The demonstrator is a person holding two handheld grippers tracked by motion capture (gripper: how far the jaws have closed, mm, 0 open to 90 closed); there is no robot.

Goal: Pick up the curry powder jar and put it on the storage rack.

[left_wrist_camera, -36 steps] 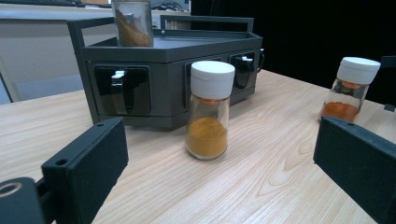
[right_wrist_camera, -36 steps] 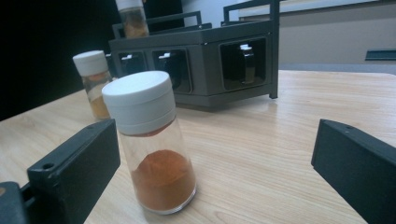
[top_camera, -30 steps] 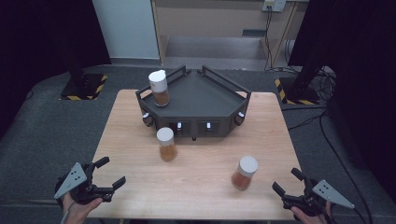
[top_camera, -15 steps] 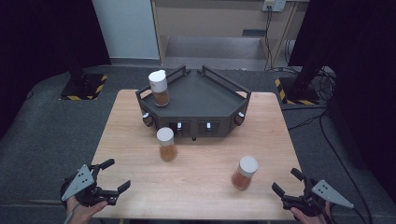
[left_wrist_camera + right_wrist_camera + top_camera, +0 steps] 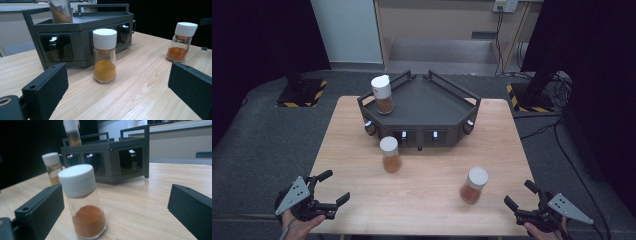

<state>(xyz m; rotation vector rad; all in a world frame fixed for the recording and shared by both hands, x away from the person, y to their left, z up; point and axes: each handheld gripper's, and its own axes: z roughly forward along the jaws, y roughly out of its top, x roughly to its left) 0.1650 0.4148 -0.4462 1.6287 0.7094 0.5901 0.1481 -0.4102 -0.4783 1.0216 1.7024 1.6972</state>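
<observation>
Left gripper (image 5: 328,191) has shifted since a second ago: it sat near the table's left edge tilted outward, now it lies further in over the near-left corner with its jaws turned toward the table's middle; right gripper (image 5: 523,198) at the near-right corner looks unchanged, and none of the jars moved. Both are held in the person's hands at the bottom of the high view, jaws spread wide and gripping nothing. Wooden table (image 5: 432,195) carries a dark grey angular rack (image 5: 427,112) toward its far side, with recessed slots along its front faces. One white-capped spice jar (image 5: 382,94) stands upright on the rack's top at its left corner. A second jar of yellow-orange powder (image 5: 390,154) stands upright on the table just in front of the rack; in the left gripper view this jar (image 5: 104,55) sits between the spread jaws but well ahead of them, not touched. A third jar of reddish-orange powder (image 5: 474,185) stands upright toward the near-right, near the right gripper; in the right gripper view it (image 5: 82,201) is close, just beside the left-hand jaw in that view, whether touching cannot be told.
</observation>
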